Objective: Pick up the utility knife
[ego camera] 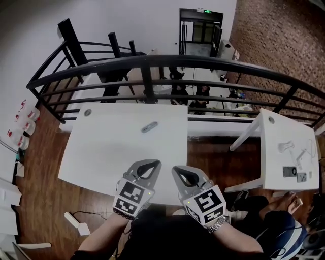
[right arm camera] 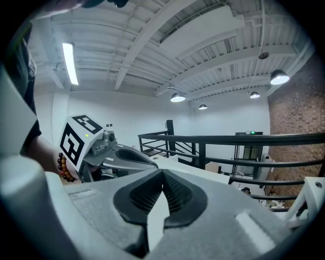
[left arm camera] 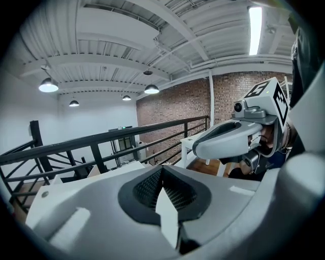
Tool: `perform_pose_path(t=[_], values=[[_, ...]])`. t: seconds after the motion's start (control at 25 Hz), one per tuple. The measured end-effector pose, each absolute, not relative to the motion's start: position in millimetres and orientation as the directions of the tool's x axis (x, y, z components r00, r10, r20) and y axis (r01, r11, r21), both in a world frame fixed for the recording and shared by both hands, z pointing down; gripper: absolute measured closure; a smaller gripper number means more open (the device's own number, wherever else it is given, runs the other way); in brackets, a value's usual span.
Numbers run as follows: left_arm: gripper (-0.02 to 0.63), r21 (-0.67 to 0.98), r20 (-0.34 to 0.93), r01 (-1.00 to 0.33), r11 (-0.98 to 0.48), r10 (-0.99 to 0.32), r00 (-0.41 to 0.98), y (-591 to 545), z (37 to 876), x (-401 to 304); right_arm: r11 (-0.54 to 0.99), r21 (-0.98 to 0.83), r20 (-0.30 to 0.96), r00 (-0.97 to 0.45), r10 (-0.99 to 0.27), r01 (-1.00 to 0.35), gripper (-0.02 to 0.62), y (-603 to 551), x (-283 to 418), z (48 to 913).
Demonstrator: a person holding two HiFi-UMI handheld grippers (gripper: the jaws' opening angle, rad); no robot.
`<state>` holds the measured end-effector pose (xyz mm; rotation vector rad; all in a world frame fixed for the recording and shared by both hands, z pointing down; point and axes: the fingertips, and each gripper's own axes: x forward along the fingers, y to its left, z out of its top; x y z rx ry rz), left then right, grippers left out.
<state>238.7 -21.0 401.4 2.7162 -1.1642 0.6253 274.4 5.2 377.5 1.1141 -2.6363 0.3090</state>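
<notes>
Both pairs of jaws are pressing together, pinching nothing. Two grippers are hanging over the near edge of the big white table (ego camera: pixel 101 152): the left gripper (ego camera: pixel 154 164) and the right gripper (ego camera: pixel 176 170). Each is wearing one cube (ego camera: pixel 129 195) with black and white squares. One utility knife (ego camera: pixel 149 127) is lying near the middle of that table, well ahead of both. One smaller white table (ego camera: pixel 277 133) is standing on the right, carrying a few small things (ego camera: pixel 289 171). One green sign (ego camera: pixel 207 10) above the far door (ego camera: pixel 200 30) is too small to read.
</notes>
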Motion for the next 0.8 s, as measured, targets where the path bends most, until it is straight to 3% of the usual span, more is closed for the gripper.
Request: perform_pose_path(t=[0.8], values=[[0.483,0.031,0.558,-0.746,-0.666,-0.608,0.565,-210,503,179,0.659,-0.192,0.506,-0.648,-0.569,-0.727,0.602,-143,223,466]])
